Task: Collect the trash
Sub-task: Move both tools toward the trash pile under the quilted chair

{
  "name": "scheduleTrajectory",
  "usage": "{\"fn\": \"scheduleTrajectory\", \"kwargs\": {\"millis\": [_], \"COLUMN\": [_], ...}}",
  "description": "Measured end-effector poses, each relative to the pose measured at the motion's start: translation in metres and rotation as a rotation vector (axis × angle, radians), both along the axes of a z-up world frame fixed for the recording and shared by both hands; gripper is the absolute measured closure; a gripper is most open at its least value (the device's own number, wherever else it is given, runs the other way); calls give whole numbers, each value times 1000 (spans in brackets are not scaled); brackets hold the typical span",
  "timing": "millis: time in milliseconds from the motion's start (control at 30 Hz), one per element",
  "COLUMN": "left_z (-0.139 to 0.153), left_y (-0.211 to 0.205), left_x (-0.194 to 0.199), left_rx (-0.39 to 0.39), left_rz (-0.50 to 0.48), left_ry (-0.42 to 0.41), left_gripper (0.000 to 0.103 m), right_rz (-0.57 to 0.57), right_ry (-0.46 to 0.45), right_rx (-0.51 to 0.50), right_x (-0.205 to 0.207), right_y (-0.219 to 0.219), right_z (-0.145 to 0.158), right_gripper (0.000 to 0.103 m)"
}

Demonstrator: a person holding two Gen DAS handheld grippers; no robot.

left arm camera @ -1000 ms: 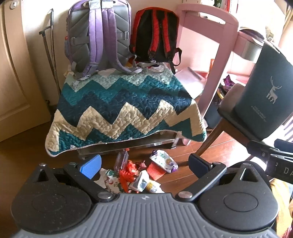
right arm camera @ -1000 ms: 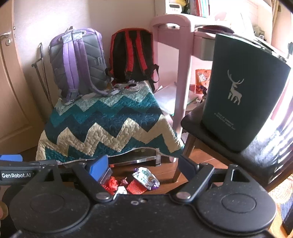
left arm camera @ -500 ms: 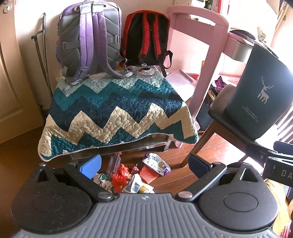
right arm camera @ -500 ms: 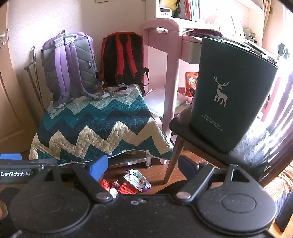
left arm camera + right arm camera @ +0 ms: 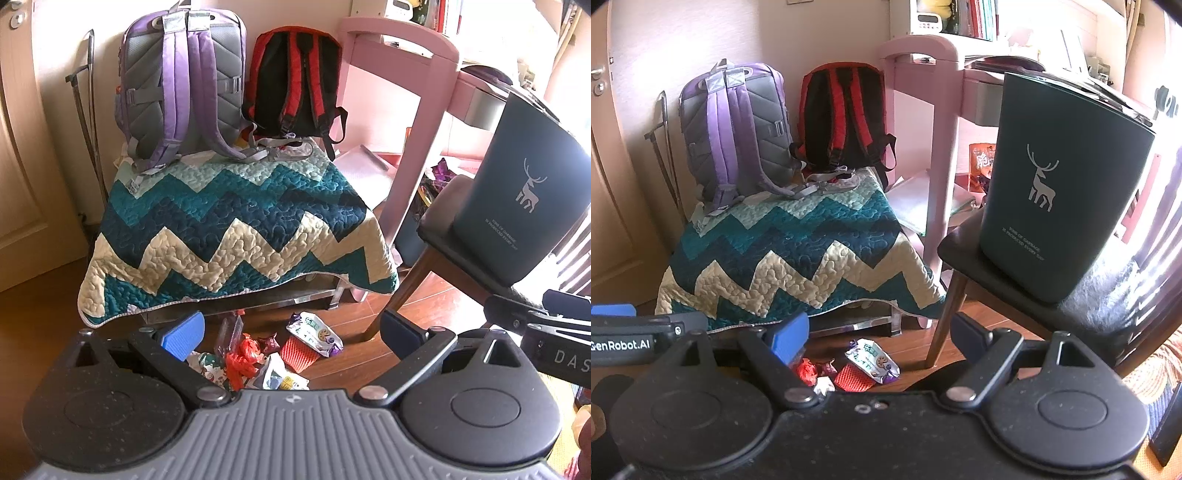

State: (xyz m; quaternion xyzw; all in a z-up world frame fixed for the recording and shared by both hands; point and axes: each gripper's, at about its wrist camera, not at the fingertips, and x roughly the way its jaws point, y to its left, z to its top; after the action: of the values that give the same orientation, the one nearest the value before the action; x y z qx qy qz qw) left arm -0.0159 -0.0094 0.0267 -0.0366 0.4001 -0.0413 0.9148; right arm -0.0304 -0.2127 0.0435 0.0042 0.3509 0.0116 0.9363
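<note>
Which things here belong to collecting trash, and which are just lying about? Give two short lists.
Belongs to the job:
- wrappers on the floor
- red paper cup
- dark green bin on the chair
- left tool and right tool, both open

Just lying about:
- purple backpack
- red backpack
- zigzag quilt
- pink desk

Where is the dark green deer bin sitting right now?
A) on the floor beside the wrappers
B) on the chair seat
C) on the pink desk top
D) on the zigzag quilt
B: the dark green bin stands upright on the chair seat, above the floor where the wrappers lie.
</note>
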Motion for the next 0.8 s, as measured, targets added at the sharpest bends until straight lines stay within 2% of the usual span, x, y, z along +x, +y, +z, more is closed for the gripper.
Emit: {"fn": "scheduleTrajectory", "kwargs": {"millis": [333, 800], "left_z": [-4, -6], "left_y": [6, 20], "left_x": [-5, -5], "left_rx": [4, -31], "left_rz": [33, 99], "left_ry": [35, 55], "left_gripper": [1, 1], "right_rz": [25, 98], "right_ry": [35, 79], "right_rx": [14, 12], "right_x": [3, 12], "right_y": [10, 24], "right_z": [-4, -5], "right_gripper": [19, 19]}}
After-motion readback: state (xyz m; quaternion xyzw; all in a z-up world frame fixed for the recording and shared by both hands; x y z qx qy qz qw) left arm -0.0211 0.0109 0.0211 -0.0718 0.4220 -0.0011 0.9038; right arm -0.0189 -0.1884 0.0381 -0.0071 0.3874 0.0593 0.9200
